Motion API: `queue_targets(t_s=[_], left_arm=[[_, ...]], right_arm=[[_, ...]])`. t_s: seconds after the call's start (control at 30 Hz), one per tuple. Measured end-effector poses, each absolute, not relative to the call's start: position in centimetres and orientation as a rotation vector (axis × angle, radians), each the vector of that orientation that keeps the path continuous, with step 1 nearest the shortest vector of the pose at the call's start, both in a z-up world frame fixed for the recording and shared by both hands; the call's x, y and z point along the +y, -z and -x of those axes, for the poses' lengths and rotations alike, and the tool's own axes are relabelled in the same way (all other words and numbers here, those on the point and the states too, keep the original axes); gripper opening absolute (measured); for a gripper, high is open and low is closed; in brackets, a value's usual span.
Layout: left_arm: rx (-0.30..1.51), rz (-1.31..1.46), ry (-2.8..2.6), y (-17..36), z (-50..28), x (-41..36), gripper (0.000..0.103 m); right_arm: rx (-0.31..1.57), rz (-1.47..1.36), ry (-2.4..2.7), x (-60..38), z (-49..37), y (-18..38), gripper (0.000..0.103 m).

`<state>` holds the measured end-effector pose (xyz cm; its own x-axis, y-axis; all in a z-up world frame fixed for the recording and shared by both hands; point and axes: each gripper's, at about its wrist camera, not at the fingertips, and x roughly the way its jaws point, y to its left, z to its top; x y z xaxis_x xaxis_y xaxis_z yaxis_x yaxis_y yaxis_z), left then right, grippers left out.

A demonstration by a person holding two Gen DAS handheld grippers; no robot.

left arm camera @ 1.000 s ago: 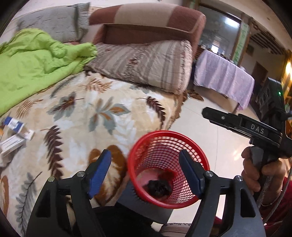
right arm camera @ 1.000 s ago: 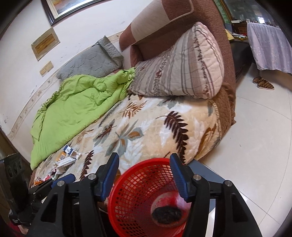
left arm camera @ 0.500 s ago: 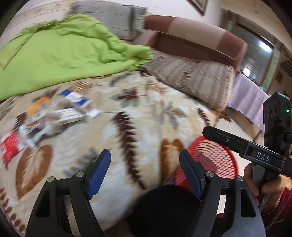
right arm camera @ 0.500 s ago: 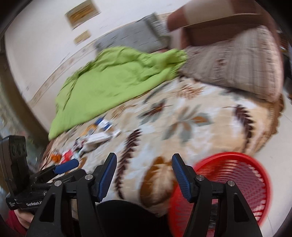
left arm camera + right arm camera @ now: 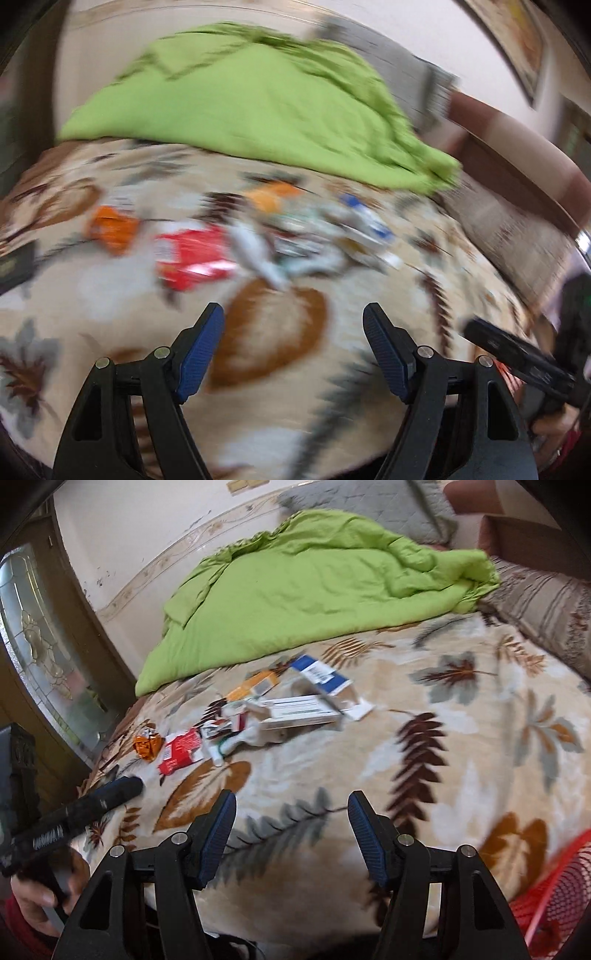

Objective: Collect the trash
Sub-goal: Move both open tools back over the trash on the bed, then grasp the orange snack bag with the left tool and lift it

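1. The bed [image 5: 424,746] is filling most of both views, and a cream blanket printed with brown, grey and orange leaves is lying across it.
2. A lime-green quilt [image 5: 314,587] is lying bunched along the far side of the bed, against the wall, with a grey pillow [image 5: 369,502] showing just behind it and a striped cushion [image 5: 546,609] sitting at its right end.
3. A red mesh basket [image 5: 554,897] is peeking in at the lower right corner of the right wrist view, beside the edge of the bed.
4. The trash [image 5: 258,716] is lying scattered in a loose cluster on the blanket, just in front of the quilt: a blue-and-white box [image 5: 321,674], a long white carton [image 5: 299,712], a red wrapper [image 5: 181,751] and a crumpled orange wrapper [image 5: 147,746] at the left end. The left wrist view is showing the same heap badly blurred, so its smaller pieces cannot be told apart there.
5. The left tongs [image 5: 293,350] are hanging wide open over the blanket, short of the heap, with nothing between the blue pads [image 5: 199,354] and touching nothing.
6. The right tongs [image 5: 291,834] are likewise gaping wide, empty, over a grey leaf print, well apart from the trash.
7. Each tool is showing in the other's view, gripped by a hand [image 5: 40,897].
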<state>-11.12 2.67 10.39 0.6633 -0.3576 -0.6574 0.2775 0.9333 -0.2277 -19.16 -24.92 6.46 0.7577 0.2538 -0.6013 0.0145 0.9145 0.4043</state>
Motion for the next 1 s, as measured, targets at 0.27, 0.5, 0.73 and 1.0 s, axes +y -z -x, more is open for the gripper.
queue_targets(t_s=[0.27, 0.5, 0.73, 1.0], left_arm=[[0.814, 0.330, 0.058, -9.2, 3.5, 13.2, 0.077], [0.867, 0.415, -0.042, -6.4, -2.7, 15.5, 0.077], [0.884, 0.424, -0.051, -3.3, -5.7, 16.0, 0.057], [0.806, 0.338, 0.064, -6.6, -0.8, 12.5, 0.055]], right_arm=[[0.708, -0.520, -0.143, -26.4, 18.6, -5.3, 0.067], [0.687, -0.530, -0.144, -27.0, 19.2, -5.4, 0.067], [0.691, -0.541, -0.136, -27.5, 19.2, -5.2, 0.067], [0.700, -0.492, -0.185, -27.5, 16.5, -6.1, 0.068]])
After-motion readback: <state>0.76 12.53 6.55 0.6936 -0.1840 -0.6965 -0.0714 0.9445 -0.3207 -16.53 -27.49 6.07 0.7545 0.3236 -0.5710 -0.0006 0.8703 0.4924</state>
